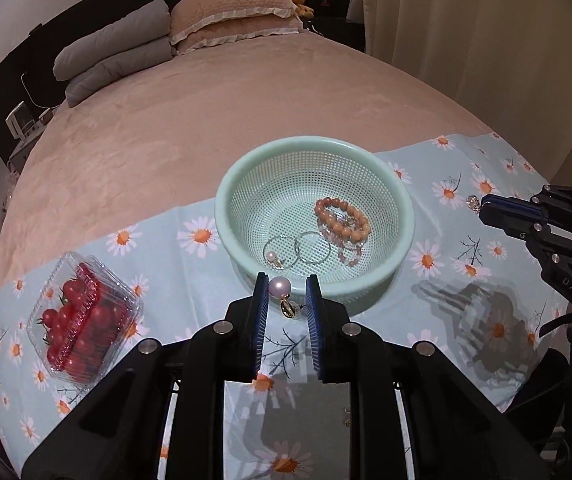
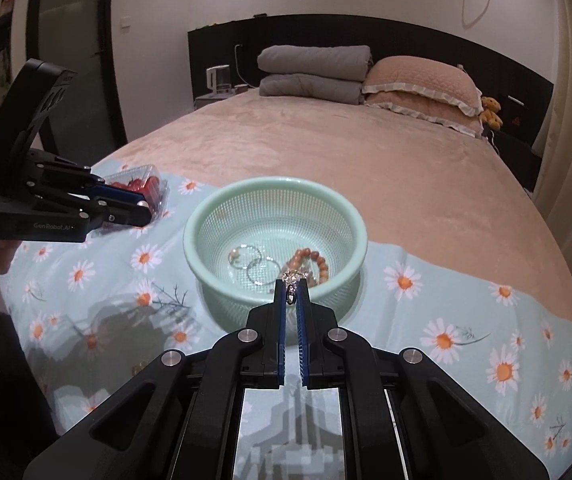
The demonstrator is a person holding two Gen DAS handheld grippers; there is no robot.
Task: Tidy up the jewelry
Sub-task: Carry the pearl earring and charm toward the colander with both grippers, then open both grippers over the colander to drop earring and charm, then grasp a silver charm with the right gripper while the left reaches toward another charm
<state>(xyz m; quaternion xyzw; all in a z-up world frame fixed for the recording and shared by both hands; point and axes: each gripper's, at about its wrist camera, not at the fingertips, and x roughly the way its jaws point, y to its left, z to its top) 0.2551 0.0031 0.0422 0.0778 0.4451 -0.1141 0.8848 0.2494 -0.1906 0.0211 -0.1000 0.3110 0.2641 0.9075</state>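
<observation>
A mint green mesh basket sits on a daisy-print cloth on the bed. It holds an orange bead bracelet, thin hoop earrings and a pale bracelet. My left gripper is open around a pearl earring that lies just in front of the basket's near rim, between the pads. My right gripper is shut on a sparkly ring, held above the basket's near rim in its own view.
A clear plastic box of cherry tomatoes lies on the cloth left of the basket. Pillows and folded grey quilts lie at the head of the bed. Curtains hang on the right.
</observation>
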